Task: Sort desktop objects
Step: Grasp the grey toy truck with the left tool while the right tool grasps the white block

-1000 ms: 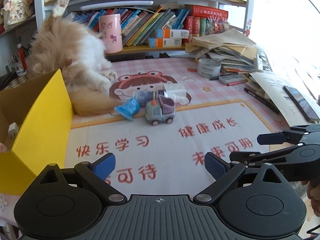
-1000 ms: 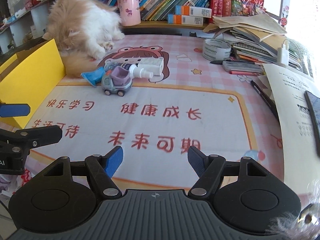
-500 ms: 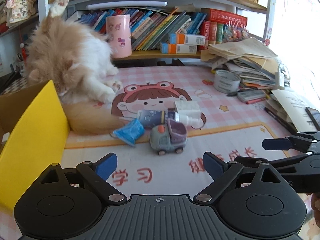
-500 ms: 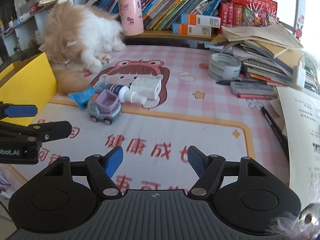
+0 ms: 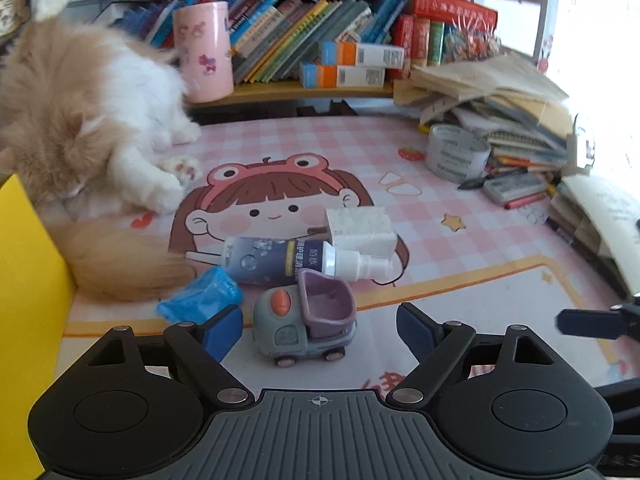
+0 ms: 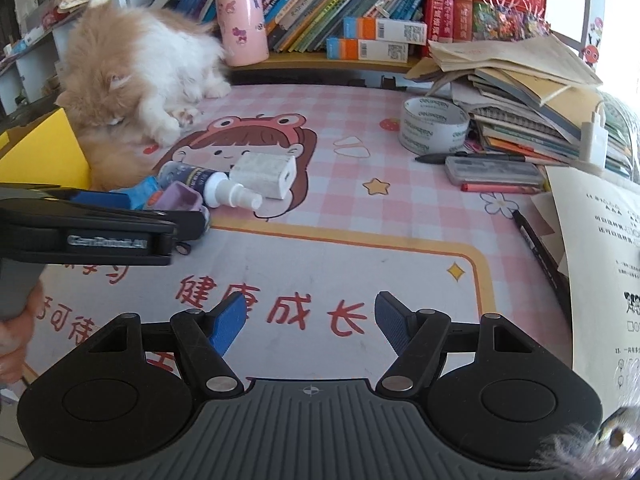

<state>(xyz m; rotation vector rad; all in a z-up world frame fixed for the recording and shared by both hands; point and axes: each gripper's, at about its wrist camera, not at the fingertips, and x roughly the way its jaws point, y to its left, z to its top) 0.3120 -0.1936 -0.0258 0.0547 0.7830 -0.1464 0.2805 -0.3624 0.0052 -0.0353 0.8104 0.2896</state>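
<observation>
The left gripper [image 5: 320, 330] is closing its blue-padded jaws around the grey-and-purple plastic toy truck [image 5: 306, 320], not yet touching it. The right gripper [image 6: 310, 322] is hovering, spread and empty. The spray bottle [image 5: 296, 260], white charger block [image 5: 358, 226] and blue packet [image 5: 200, 298] are lying unsorted beside the yellow cardboard box [image 5: 28, 280]; sorting seems barely started.

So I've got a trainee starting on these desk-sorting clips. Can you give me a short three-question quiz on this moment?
1. True or false: the toy truck lies between the left gripper's fingers, not yet gripped.
2. What lies directly behind the truck? A) tape roll B) spray bottle C) pink cup
3. Fill in: the right gripper holds ____.

Key: 1 true, the jaws are closing with the truck between them, untouched. 2 B. 3 nothing, only the mat lies under it.
</observation>
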